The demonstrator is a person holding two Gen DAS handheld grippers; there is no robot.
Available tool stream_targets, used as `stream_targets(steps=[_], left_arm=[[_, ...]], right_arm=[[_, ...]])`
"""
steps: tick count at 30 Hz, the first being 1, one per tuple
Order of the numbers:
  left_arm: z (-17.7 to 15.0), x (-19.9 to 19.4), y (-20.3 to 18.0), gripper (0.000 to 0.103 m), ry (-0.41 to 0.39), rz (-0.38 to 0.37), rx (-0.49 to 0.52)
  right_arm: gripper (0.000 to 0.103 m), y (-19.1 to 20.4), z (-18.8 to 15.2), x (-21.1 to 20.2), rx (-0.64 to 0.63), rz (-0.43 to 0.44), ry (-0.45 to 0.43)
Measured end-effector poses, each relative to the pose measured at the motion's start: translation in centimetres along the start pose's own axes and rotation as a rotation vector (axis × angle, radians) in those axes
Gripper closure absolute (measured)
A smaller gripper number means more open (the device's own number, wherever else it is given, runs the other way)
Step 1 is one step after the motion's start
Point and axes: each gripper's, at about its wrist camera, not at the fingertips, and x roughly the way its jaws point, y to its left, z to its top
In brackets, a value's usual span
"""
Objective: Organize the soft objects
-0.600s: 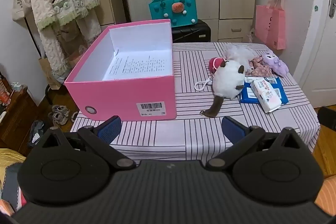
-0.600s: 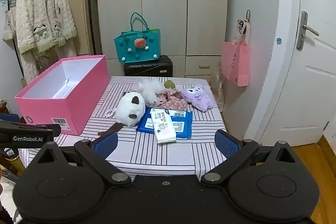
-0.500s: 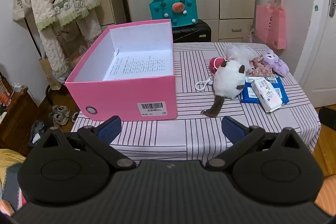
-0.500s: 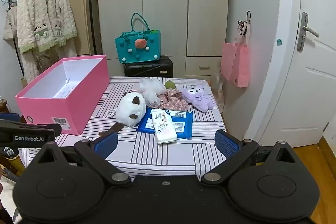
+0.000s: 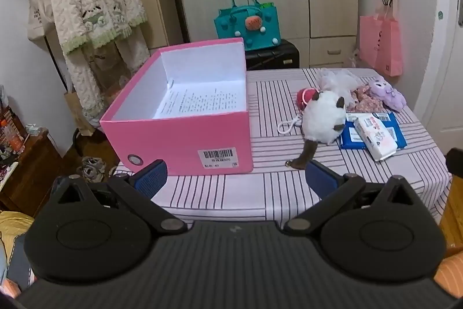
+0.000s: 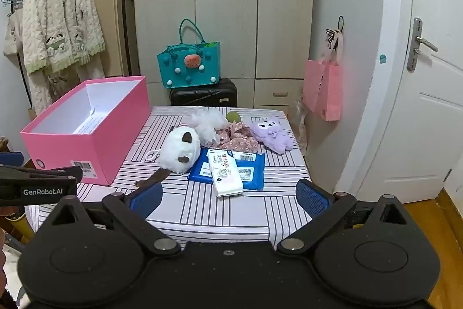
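Fingers [image 5: 150, 175] apart, both grippers apparently empty.

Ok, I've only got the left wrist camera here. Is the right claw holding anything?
Observer: No. The right claw is open with nothing between its fingers, at the near edge of the table.
Operator: Anything hiding behind the fluffy white bundle?
Observer: Yes, a small green round thing sits just behind it, by the table's far edge.
Operator: Which way up is the purple toy?
Observer: Face up, with its face showing, beside the flowered cloth.
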Motion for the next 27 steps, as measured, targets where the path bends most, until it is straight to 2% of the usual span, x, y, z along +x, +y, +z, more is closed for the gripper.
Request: stream_targets(steps=[12,20,27], left_arm=[[-1.2,-0.4,-0.2,0.0,-0.074,-0.001,0.002],[-2.2,-0.9,0.3,0.0,-0.133,-0.043,-0.051],[-0.8,-2.5,0.1,0.0,-0.105,-0.054,0.043]], right_arm=[[0.003,-0.6,-0.8,-0.1,0.013,-0.026,-0.023],[0.003,-0.7,-1.0,-1.2,0.001,-0.015,-0.027],[0.003,-1.2,0.9,-3.5,-0.05,0.056,-0.025]])
